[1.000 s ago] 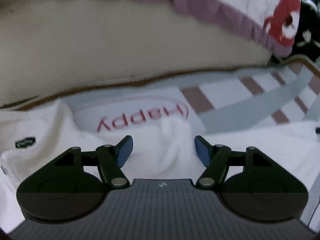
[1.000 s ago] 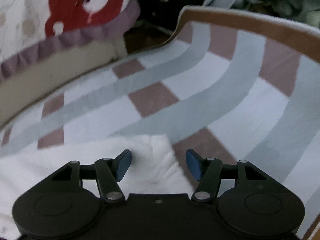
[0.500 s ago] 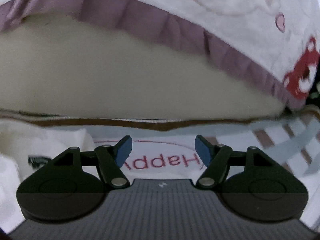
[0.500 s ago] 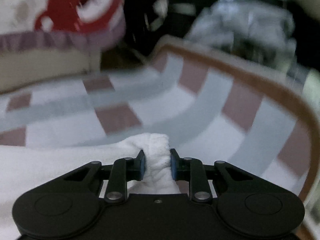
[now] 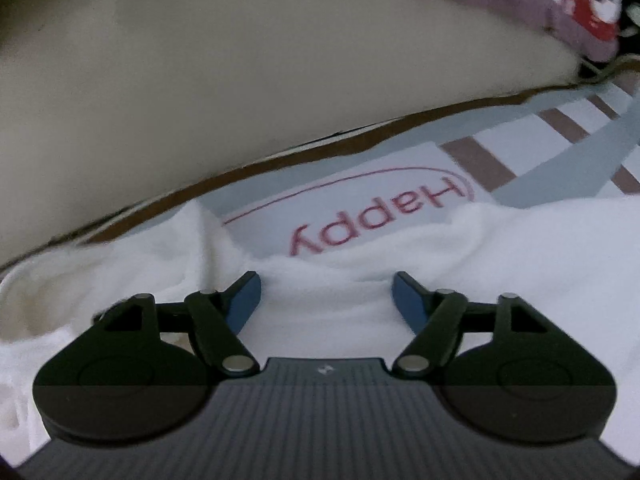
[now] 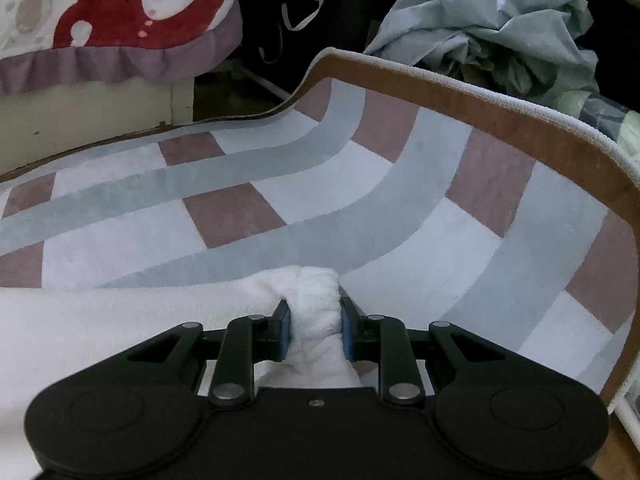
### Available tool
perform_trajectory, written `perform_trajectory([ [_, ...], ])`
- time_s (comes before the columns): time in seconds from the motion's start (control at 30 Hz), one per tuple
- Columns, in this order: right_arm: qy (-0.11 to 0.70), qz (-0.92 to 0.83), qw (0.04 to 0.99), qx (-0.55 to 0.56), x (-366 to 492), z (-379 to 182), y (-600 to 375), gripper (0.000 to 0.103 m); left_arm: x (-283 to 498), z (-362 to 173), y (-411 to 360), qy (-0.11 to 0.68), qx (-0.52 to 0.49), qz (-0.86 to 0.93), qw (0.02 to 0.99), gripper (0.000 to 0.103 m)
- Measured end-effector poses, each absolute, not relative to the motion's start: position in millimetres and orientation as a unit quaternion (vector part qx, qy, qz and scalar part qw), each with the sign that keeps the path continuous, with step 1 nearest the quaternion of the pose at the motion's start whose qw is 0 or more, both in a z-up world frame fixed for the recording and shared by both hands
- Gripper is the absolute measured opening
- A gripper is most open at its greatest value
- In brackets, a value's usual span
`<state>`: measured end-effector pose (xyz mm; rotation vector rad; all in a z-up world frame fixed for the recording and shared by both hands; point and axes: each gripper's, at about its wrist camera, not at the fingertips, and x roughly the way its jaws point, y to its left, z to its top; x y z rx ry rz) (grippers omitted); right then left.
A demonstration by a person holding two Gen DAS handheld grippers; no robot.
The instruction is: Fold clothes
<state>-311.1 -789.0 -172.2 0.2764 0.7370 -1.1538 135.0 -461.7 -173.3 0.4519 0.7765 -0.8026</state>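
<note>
A white fleece garment (image 5: 500, 248) lies on a checked mat (image 6: 248, 208) with the word "Happy" (image 5: 380, 216) printed on it. My left gripper (image 5: 326, 296) is open, its blue fingertips (image 5: 244, 296) just over the garment's near edge with white cloth between them. My right gripper (image 6: 314, 326) is shut on a bunched corner of the white garment (image 6: 316, 300), which also spreads left in that view (image 6: 100, 320).
A beige bed base (image 5: 240, 80) with a purple-frilled quilt showing a red bear (image 6: 132, 8) stands just beyond the mat. A heap of pale blue clothes (image 6: 492, 28) lies past the mat's brown border (image 6: 500, 120) at the right.
My right gripper closed on the garment's corner and holds it. My left gripper swung up toward the bed, then came back down over the garment's edge, still open.
</note>
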Motion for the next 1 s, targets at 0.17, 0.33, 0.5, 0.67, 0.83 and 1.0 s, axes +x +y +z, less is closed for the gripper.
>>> perform_trajectory([
  [0.17, 0.321, -0.534, 0.77, 0.137, -315.2, -169.9, -788.9, 0.027, 131.9, -165.8, -479.8, 0.328, 0.25, -0.343, 0.844, 0.009],
  [0.33, 0.285, -0.546, 0.778, 0.121, -316.7, -154.9, -783.1, 0.027, 126.8, -168.8, -492.6, 0.283, 0.271, -0.31, 0.866, 0.009],
  [0.5, 0.305, -0.546, 0.766, 0.15, -318.7, -172.5, -792.9, 0.027, 129.8, -187.9, -503.9, 0.288, 0.27, -0.285, 0.873, 0.009],
  [0.67, 0.31, -0.548, 0.76, 0.162, -322.5, -173.9, -797.9, 0.041, 133.4, -179.8, -503.8, 0.324, 0.227, -0.258, 0.881, 0.016],
  [0.83, 0.216, -0.486, 0.769, 0.354, -368.4, -175.9, -823.5, 0.056, 106.2, -142.1, -486.4, 0.321, 0.211, -0.298, 0.874, 0.06],
  [1.0, 0.162, -0.492, 0.777, 0.357, -379.2, -144.0, -810.4, 0.056, 71.6, -97.8, -419.3, 0.335, 0.205, -0.326, 0.86, 0.065],
])
